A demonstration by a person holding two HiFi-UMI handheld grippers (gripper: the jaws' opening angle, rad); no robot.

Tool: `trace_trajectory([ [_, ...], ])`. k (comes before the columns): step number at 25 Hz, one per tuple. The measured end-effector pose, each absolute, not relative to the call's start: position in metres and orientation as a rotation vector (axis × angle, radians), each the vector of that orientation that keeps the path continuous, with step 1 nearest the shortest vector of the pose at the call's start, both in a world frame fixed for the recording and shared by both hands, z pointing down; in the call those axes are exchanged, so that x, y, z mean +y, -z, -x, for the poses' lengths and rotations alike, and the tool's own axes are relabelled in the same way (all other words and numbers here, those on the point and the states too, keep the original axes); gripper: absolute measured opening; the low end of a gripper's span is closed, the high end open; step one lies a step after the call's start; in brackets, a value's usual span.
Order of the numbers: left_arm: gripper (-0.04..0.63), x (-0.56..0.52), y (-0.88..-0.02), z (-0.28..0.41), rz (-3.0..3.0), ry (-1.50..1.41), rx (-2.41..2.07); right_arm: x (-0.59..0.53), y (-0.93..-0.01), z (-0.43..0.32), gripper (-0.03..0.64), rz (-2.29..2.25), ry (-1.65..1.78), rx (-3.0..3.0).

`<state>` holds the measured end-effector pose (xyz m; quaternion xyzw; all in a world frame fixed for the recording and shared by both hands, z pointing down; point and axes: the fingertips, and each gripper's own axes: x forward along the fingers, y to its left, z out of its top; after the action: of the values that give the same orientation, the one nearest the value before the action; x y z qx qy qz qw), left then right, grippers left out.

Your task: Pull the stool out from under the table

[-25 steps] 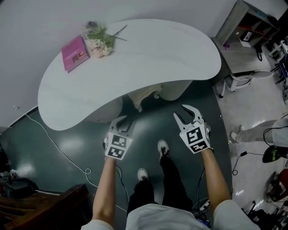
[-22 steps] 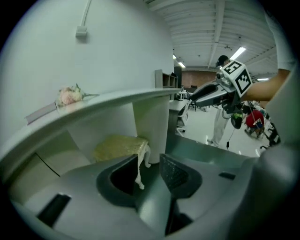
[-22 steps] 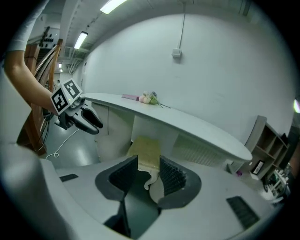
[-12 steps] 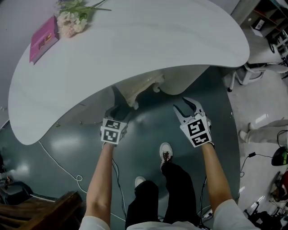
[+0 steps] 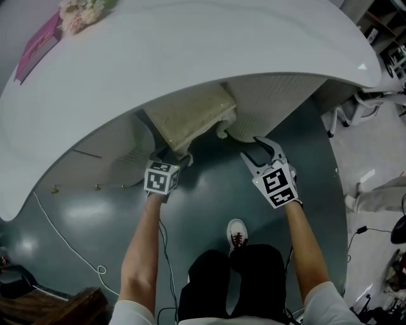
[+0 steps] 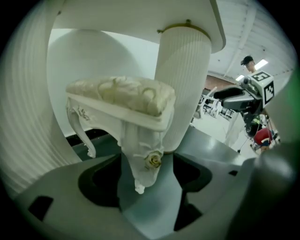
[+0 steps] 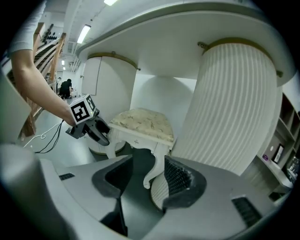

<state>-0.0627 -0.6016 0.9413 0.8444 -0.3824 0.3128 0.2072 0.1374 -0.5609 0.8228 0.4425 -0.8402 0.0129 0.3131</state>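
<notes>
The cream-cushioned white stool (image 5: 190, 117) stands under the white curved table (image 5: 190, 51), between its ribbed pedestals (image 5: 273, 95). My left gripper (image 5: 177, 160) is low at the stool's near left corner. In the left gripper view its jaws (image 6: 146, 161) have just been opening and stand wide, with the carved rose leg (image 6: 149, 161) between the pads, gaps on both sides. My right gripper (image 5: 249, 147) is at the near right corner. Its jaws (image 7: 147, 161) have also been opening, and the curved leg (image 7: 154, 164) stands between them, untouched.
A pink book (image 5: 38, 44) and flowers (image 5: 82, 13) lie on the tabletop's far left. A white cable (image 5: 63, 235) trails over the dark floor at left. My shoe (image 5: 236, 233) is just behind the grippers. A white chair (image 5: 365, 101) stands at right.
Both grippers have sunk and gone forward under the table edge to the stool's front legs. Their jaws stand wider than before, and the stool now shows much more.
</notes>
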Motion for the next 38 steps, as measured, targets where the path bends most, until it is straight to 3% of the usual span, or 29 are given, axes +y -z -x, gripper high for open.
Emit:
trace_trajectory([
  [14, 0.276, -0.610, -0.968, 0.062, -2.549, -0.744, -1.099, -0.577, -0.886, -0.134, 0.235, -1.275, -0.014, -2.244],
  [24, 0.276, -0.553, -0.973, 0.104, -2.654, -0.823, -0.919, -0.594, -0.924, -0.093, 0.307, -1.228, -0.008, -2.178],
  [38, 0.279, -0.541, -0.980, 0.109, -2.718, -0.976, -1.105, -0.594, -0.936, -0.081, 0.285, -1.174, 0.193, -2.051],
])
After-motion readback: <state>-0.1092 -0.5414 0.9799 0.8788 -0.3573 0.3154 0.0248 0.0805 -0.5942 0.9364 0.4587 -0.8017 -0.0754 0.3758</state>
